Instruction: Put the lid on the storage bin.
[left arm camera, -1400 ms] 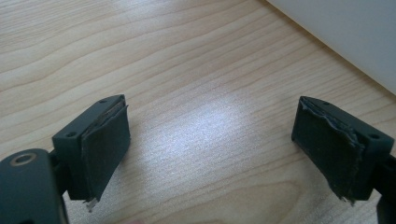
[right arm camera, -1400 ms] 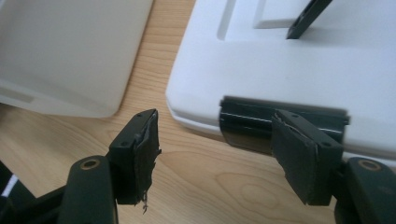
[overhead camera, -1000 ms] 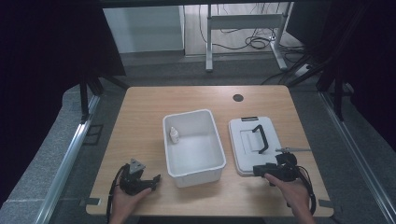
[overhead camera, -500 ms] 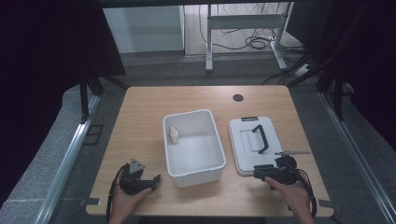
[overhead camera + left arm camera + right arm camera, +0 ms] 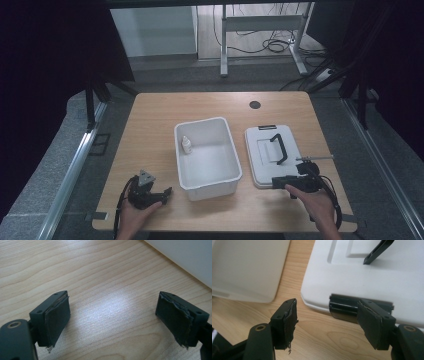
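Lid (image 5: 262,155), white, laid flat on the wooden table (image 5: 150,125), just right of the white bin (image 5: 200,122), with a narrow strip of bare wood between the two. Black handle (image 5: 278,148) across its raised middle panel, tilted up off the surface. Black latch (image 5: 342,308) on the lid's near edge, seen close in the right gripper view.

Right gripper (image 5: 276,183) at that near edge, held in the right hand (image 5: 312,205) from the near side of the table. Released: jaws spread wide, nothing pinched between them. One jaw over bare wood beside the lid's rounded corner, the other in front of the latch and covering its end. Could not tell whether that jaw touched the latch or stood just short of it.

Left gripper (image 5: 166,190) low at the near left of the table, in the left hand (image 5: 131,216), pointed toward the bin's near left corner and stopped just beside it. Likewise released: jaws far apart in the left gripper view, only wood grain between them, worn pads (image 5: 58,315) facing inward. Part of the bin's white wall at the upper right of that view.

Small white bottle (image 5: 186,145) upright inside the bin, against its left wall. Dark round grommet (image 5: 255,104) in the tabletop at the far side, well apart from bin and lid.
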